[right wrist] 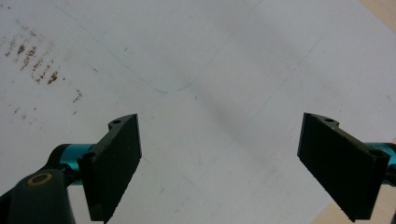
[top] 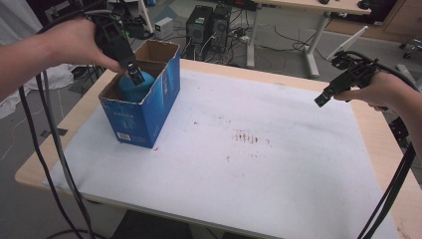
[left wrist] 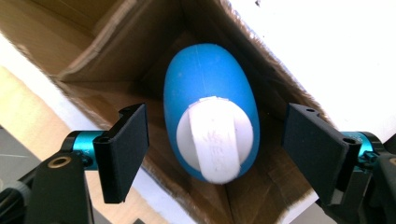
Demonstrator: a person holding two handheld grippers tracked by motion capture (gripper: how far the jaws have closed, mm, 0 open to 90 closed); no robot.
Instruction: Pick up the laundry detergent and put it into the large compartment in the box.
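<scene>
A blue egg-shaped object (left wrist: 210,88) with a white cap and strap (left wrist: 215,144) lies inside an open blue cardboard box (top: 144,107) at the table's far left. In the high view the blue object (top: 130,88) shows just under the box rim. My left gripper (top: 135,74) hangs over the box mouth and points down at it. In the left gripper view my left gripper (left wrist: 215,116) stands open, its pads clear of the object on both sides. At the table's right my right gripper (top: 321,99) hovers open over the white mat (right wrist: 210,56), with nothing between its fingers (right wrist: 116,158).
A white mat (top: 249,174) covers most of the wooden table (top: 383,144), with brown stains (top: 246,137) near its middle. The box has a second compartment (top: 158,51) at the back. Cables trail from both hands. Computers and desks stand beyond the far edge.
</scene>
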